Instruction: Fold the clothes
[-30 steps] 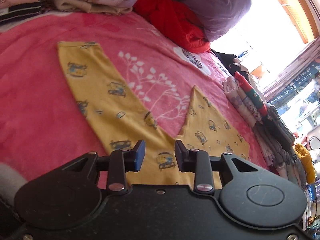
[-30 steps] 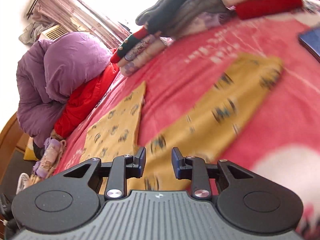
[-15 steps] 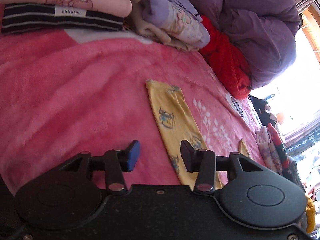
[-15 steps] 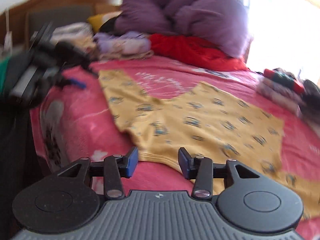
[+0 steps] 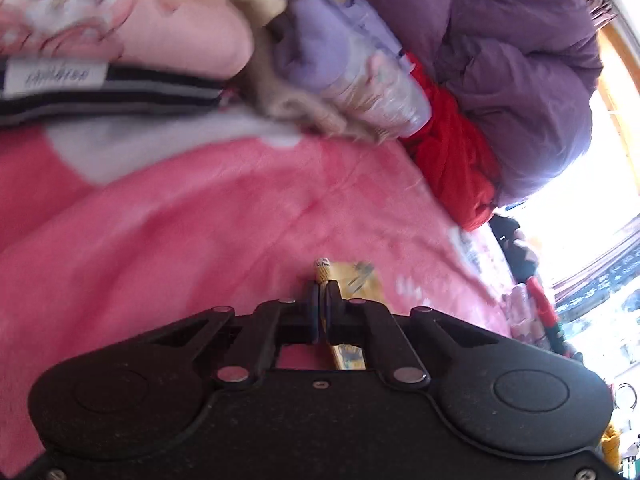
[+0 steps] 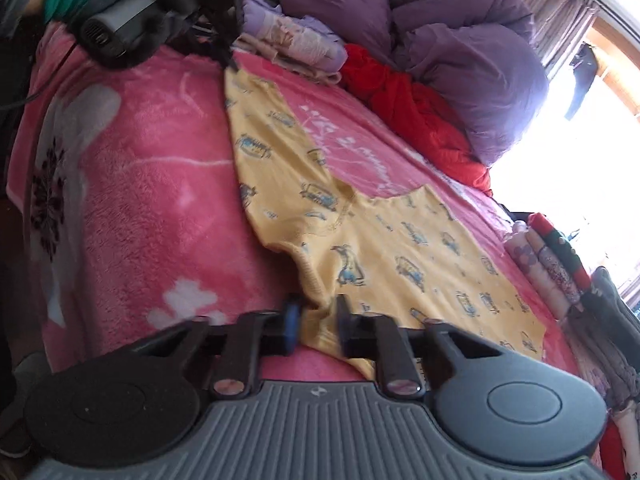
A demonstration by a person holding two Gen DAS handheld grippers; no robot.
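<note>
Since half a second ago: left gripper (image 5: 321, 305) has closed onto the cuff of the yellow trousers (image 6: 360, 236), spread flat on the pink blanket (image 6: 140, 200). Right gripper (image 6: 314, 322), fingers apart, straddles the waistband. Folding likely imminent; folded piles (image 6: 560, 264) alongside.

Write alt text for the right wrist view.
The right claw straddles the waistband of yellow printed trousers spread flat on a pink blanket, jaws not closed. The left claw holds one leg's cuff; purple bedding is heaped behind.

Purple duvet (image 6: 460, 52) & red jacket (image 6: 404, 108) on pink blanket (image 6: 152, 184).
</note>
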